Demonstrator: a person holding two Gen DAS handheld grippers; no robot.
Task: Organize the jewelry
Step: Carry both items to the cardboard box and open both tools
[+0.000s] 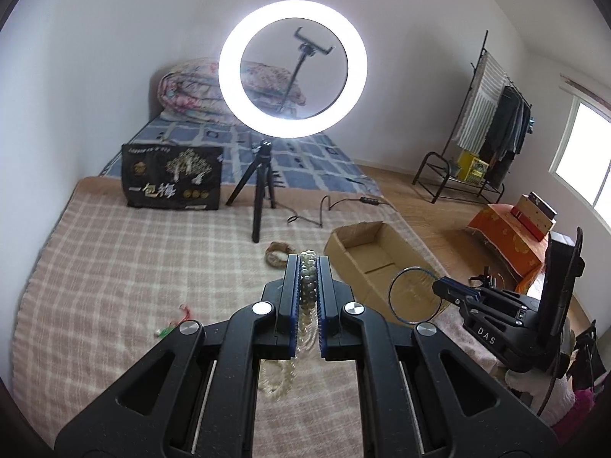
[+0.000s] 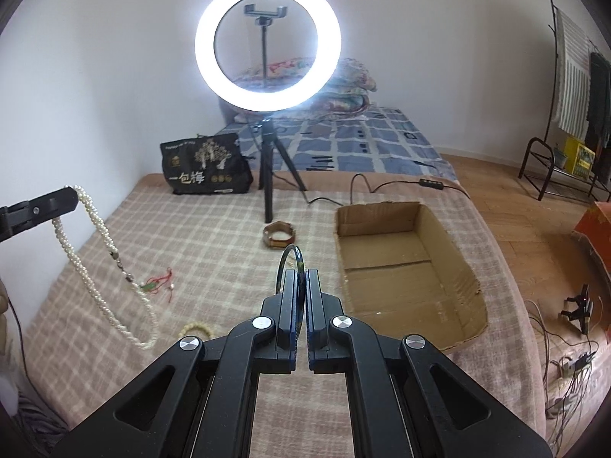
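Observation:
My left gripper (image 1: 308, 263) is shut on a pearl necklace (image 1: 307, 286) and holds it above the bed; in the right wrist view the left gripper (image 2: 72, 194) shows at the left with the necklace (image 2: 95, 290) hanging in a long loop. My right gripper (image 2: 301, 274) is shut on a thin dark bangle (image 2: 289, 263); in the left wrist view the right gripper (image 1: 439, 288) holds the bangle (image 1: 414, 294) over the near end of an open cardboard box (image 1: 366, 236). The box (image 2: 412, 290) is empty.
A brown bracelet (image 2: 279, 235), a red-corded green charm (image 2: 152, 285) and a beige bead bracelet (image 2: 196, 330) lie on the checked blanket (image 2: 214, 244). A ring light on a tripod (image 2: 267, 175), a black bag (image 2: 206, 168) and a cable (image 2: 385, 187) stand behind.

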